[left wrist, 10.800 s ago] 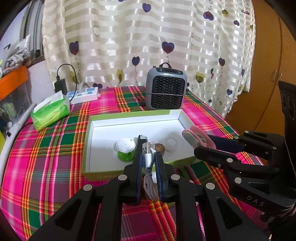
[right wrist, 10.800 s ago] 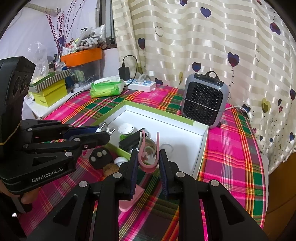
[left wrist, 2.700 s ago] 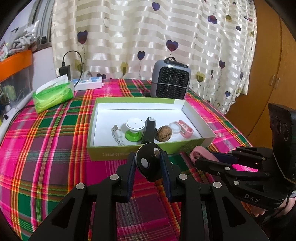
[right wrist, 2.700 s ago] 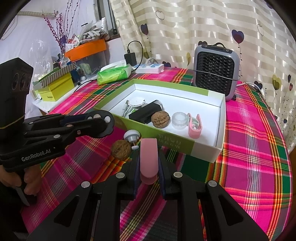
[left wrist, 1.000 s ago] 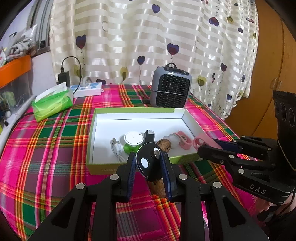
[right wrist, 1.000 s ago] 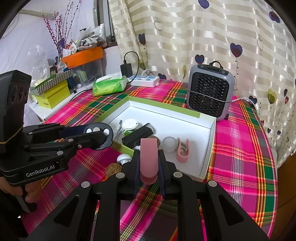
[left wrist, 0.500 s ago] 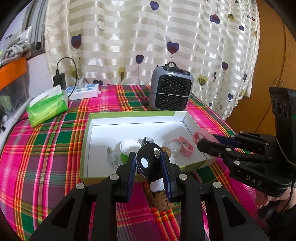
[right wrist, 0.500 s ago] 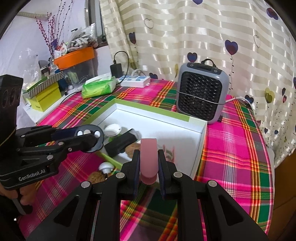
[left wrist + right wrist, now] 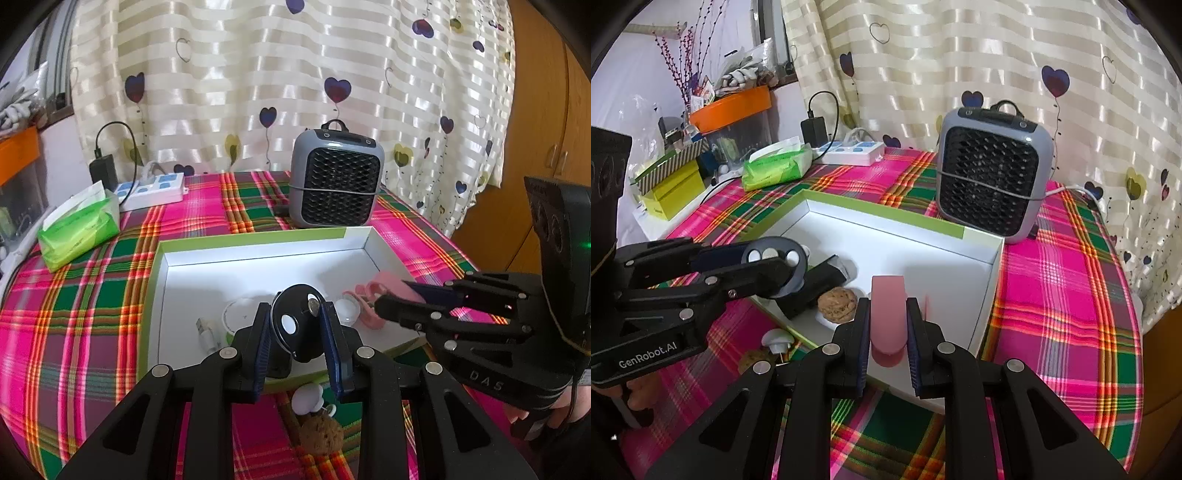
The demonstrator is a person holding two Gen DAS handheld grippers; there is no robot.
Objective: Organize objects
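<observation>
Two grippers hover over a green-rimmed box [image 9: 255, 236]. The left gripper [image 9: 297, 325] is closed on a black disc [image 9: 295, 321] above the box's 6 o'clock edge. The right gripper [image 9: 886, 325], at 3 o'clock of the left, clamps a pink case [image 9: 887, 314] over the box's near right corner. Inside lie a walnut [image 9: 837, 300], a pink clip [image 9: 364, 308] and what may be a clear jar [image 9: 347, 310]. On the cloth [image 9: 74, 295] at 6 o'clock of the box: a white knob [image 9: 308, 402] and a second walnut [image 9: 320, 432]. A heater [image 9: 334, 177] stands at 12 o'clock.

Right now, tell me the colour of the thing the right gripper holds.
Pink; the flat piece shows best in the right wrist view.
</observation>
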